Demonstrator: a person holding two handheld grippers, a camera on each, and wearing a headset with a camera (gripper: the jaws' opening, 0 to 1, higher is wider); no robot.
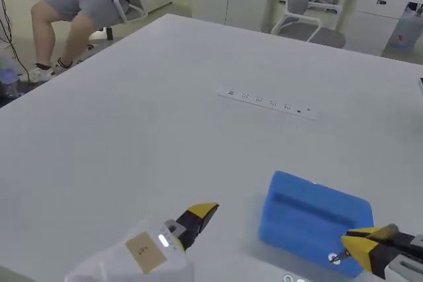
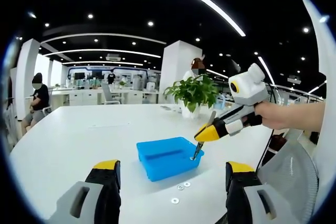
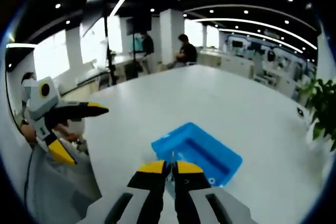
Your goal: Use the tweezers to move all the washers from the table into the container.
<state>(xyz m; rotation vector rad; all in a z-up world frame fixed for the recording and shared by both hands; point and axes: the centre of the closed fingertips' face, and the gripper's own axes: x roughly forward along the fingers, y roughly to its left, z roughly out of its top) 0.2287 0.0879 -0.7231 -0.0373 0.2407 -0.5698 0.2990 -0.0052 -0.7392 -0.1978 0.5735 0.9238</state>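
Right gripper (image 1: 357,246), lower right: clamped on tweezers (image 2: 198,150), tips at container (image 2: 167,157) rim, likely to release. Left gripper (image 1: 200,216): jaws apart, idle. 3 washers (image 2: 180,187) outside.

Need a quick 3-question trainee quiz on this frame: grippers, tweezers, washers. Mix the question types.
1. True or false: the left gripper has its jaws shut.
2. The right gripper holds the tweezers. Where are their tips? A) at the rim of the blue container B) on the power strip C) in the plant
3. In the left gripper view, how many washers lie on the table in front of the blue container?
Key: 1 false, the jaws stand wide open; 2 A; 3 three.
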